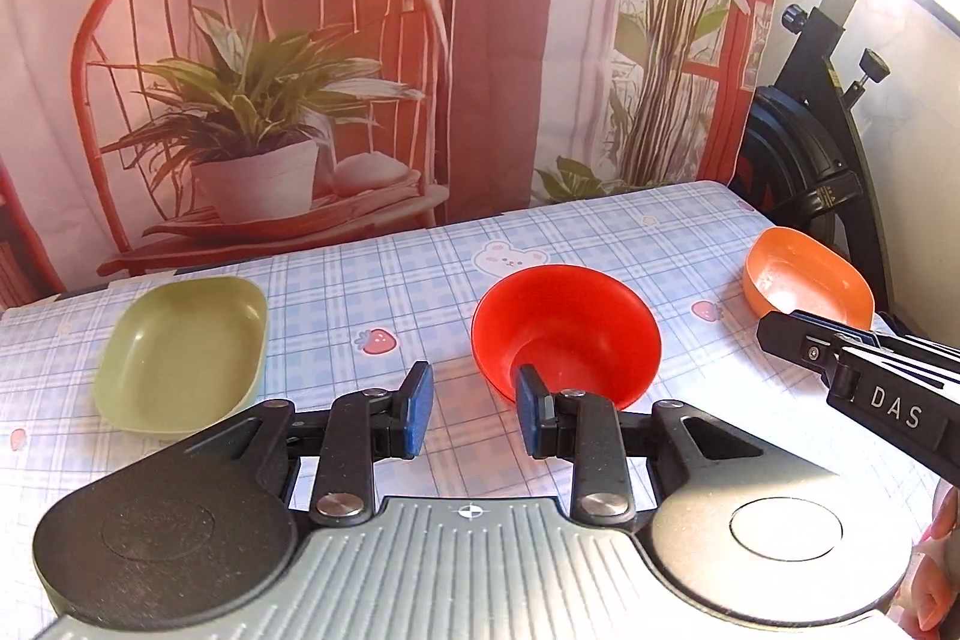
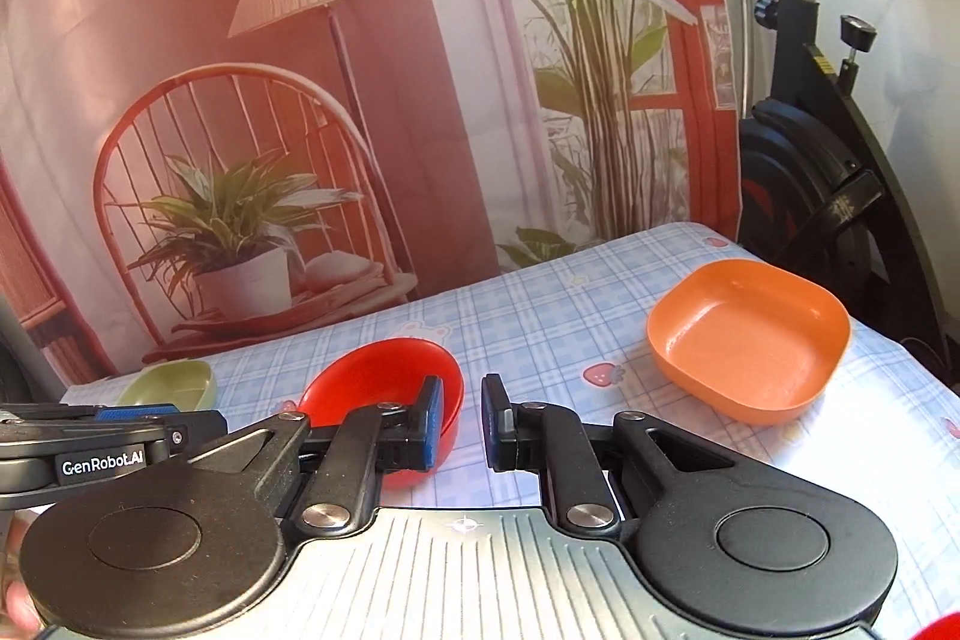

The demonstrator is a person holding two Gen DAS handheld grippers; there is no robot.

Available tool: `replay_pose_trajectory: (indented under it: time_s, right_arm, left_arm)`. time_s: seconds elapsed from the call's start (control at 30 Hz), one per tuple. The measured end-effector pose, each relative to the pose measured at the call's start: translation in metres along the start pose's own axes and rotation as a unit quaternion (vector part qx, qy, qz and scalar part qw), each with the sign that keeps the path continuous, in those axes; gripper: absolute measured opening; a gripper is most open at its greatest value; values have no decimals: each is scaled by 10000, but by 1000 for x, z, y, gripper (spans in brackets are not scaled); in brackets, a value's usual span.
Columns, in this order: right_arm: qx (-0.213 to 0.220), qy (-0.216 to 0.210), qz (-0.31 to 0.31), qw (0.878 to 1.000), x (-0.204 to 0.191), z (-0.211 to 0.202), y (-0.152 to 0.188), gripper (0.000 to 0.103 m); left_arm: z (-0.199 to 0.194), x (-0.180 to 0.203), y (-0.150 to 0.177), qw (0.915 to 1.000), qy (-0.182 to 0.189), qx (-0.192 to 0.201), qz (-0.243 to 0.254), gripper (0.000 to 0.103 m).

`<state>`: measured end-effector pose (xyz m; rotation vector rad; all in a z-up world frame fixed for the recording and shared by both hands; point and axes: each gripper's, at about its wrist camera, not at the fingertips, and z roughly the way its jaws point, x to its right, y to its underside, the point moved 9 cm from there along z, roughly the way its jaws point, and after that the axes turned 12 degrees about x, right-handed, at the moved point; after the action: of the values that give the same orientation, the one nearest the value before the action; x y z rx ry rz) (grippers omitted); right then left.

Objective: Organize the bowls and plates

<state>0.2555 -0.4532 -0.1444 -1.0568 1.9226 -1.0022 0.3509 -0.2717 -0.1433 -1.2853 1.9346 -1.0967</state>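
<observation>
A round red bowl (image 1: 567, 334) stands mid-table; it also shows in the right wrist view (image 2: 384, 388). A green square dish (image 1: 183, 355) sits to the left, small and far in the right wrist view (image 2: 171, 383). An orange square dish (image 2: 750, 337) sits at the right, also in the left wrist view (image 1: 807, 277). My left gripper (image 1: 474, 409) is open and empty, just short of the red bowl's near-left rim. My right gripper (image 2: 462, 421) is open and empty, above the cloth between the red bowl and the orange dish.
The table (image 1: 384, 280) has a blue checked cloth with strawberry prints. A printed backdrop (image 1: 300, 70) hangs behind it. A black exercise bike (image 2: 840, 172) stands past the table's right edge.
</observation>
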Motion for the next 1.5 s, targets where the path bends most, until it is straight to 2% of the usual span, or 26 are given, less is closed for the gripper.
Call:
replay_pose_trajectory:
  time_s: [0.13,0.43,0.73,0.97,1.2,1.27,1.5]
  right_arm:
    - [86,78,-14,9999,-2,-29,0,14]
    - [256,274,-108,9992,2,-86,1,18]
    - [339,571,-103,9977,34,-119,6,18]
    - [378,965,13,9946,79,-137,13,18]
    - [322,1677,90,9853,137,-168,32,20]
    - [271,1873,58,9819,151,-176,40,20]
    - [103,2476,243,9685,200,-202,70,22]
  left_arm:
    - [-28,6,0,9998,-61,179,23,41]
    - [-71,23,10,9993,146,309,-127,41]
    - [-85,48,21,9988,340,335,-79,41]
    - [-83,74,31,9978,581,274,161,41]
    - [-76,119,49,9925,1181,89,317,43]
    - [-75,138,59,9890,1438,17,358,49]
    - [-72,196,84,9726,2223,-125,665,52]
